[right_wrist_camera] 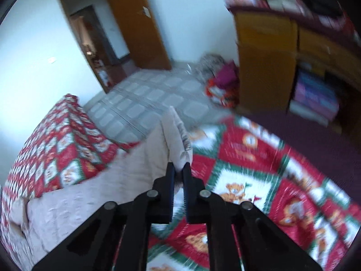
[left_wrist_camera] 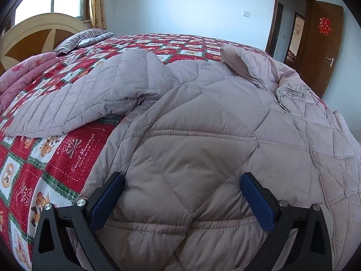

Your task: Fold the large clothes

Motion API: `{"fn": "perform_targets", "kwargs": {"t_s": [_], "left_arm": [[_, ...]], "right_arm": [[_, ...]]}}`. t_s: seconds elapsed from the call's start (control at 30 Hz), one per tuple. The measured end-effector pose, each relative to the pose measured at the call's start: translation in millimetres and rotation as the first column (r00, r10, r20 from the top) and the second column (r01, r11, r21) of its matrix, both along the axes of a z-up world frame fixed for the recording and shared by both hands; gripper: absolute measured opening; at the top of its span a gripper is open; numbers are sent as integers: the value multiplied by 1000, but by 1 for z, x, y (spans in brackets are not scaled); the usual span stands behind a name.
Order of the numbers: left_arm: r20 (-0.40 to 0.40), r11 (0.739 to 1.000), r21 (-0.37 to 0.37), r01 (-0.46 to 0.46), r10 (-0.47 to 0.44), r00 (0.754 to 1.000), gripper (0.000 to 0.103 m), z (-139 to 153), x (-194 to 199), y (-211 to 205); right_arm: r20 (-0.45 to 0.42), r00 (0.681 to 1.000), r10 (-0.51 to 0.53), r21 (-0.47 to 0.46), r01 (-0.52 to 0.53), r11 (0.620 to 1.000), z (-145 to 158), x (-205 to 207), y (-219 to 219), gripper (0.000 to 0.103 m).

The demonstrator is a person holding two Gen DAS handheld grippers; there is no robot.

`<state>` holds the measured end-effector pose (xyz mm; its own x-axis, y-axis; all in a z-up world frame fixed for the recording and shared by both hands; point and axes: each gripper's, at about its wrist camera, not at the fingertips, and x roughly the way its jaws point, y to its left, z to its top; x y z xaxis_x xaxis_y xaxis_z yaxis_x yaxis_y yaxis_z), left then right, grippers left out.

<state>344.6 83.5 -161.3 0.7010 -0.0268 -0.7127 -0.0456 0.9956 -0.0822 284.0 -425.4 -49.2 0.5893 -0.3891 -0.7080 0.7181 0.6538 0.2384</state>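
A large pale pink quilted jacket (left_wrist_camera: 203,135) lies front up on a bed, zipper (left_wrist_camera: 282,103) toward the right, one sleeve (left_wrist_camera: 74,103) spread to the left. My left gripper (left_wrist_camera: 181,178) is open, its blue pads (left_wrist_camera: 108,201) hovering over the jacket's lower front, holding nothing. In the blurred right wrist view, my right gripper (right_wrist_camera: 178,168) is shut on a fold of the jacket's cuff or edge (right_wrist_camera: 174,133), lifted above the bedspread. The rest of the jacket (right_wrist_camera: 90,198) trails down to the left.
The bed has a red, white and green patchwork bedspread (left_wrist_camera: 45,158). A pink folded quilt (left_wrist_camera: 20,76) and striped pillow (left_wrist_camera: 79,38) lie by the headboard. A wooden cabinet (right_wrist_camera: 270,45), tiled floor (right_wrist_camera: 146,99) and open door (right_wrist_camera: 135,22) lie beyond the bed.
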Motion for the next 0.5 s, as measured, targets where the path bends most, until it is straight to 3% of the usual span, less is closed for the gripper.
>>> {"fn": "perform_targets", "kwargs": {"t_s": [0.13,0.27,0.5], "left_arm": [[6,1000,-16,0,0,1000,102,0,-2,2],[9,1000,-26,0,0,1000,102,0,-4,4],[12,1000,7,16,-16,1000,102,10,-18,6]], "right_arm": [[42,991,128,-79,-124,989,47,15,49,9],[83,953,292,-115,-282,952,79,37,115,9],[97,816,569,-90,-562,822,70,77,248,9]]}}
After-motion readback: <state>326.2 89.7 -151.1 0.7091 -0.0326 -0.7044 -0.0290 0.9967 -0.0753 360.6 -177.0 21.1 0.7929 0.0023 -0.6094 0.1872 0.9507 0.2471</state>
